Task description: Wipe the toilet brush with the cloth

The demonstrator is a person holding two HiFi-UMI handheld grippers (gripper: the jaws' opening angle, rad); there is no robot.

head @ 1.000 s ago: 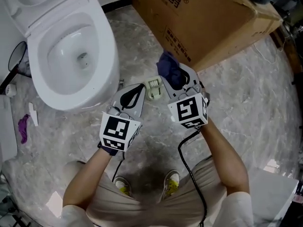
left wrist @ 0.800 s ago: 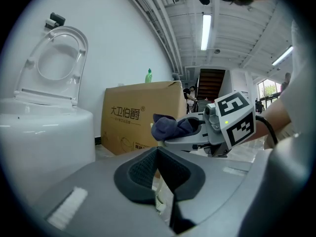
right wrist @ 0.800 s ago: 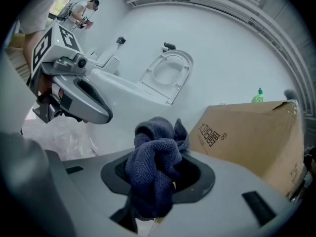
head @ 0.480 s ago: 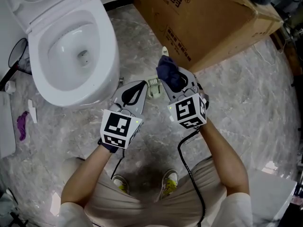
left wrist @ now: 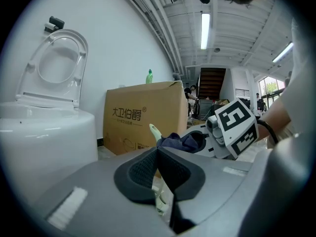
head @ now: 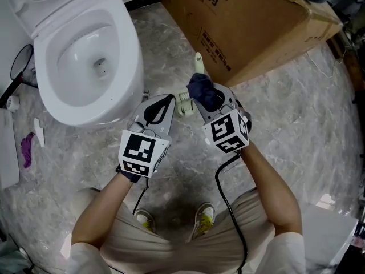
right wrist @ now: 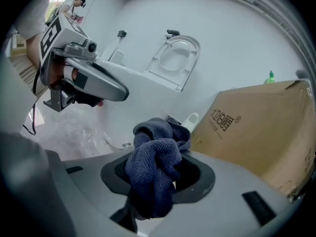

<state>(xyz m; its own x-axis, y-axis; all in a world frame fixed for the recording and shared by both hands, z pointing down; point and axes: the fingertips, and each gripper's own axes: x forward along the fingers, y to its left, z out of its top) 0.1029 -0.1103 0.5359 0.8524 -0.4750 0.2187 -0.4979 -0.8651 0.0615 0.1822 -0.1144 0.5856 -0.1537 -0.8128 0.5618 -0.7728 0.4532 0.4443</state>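
Pale green toilet brush [head: 183,104] is sitting at frame centre, its handle tip rising beyond the dark blue cloth [head: 204,90]. Left gripper [left wrist: 159,168] is clamping the brush; right gripper [right wrist: 158,174] is pinching the cloth beside the handle. White toilet [head: 122,56] is occupying the upper left.

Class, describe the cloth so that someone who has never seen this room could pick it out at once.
Find the big cardboard box to the right of the white toilet; in front of its near corner is the right gripper. The cloth is the bunched wad clamped in its jaws. It is dark blue and soft, unlike the pale green toilet brush beside it.
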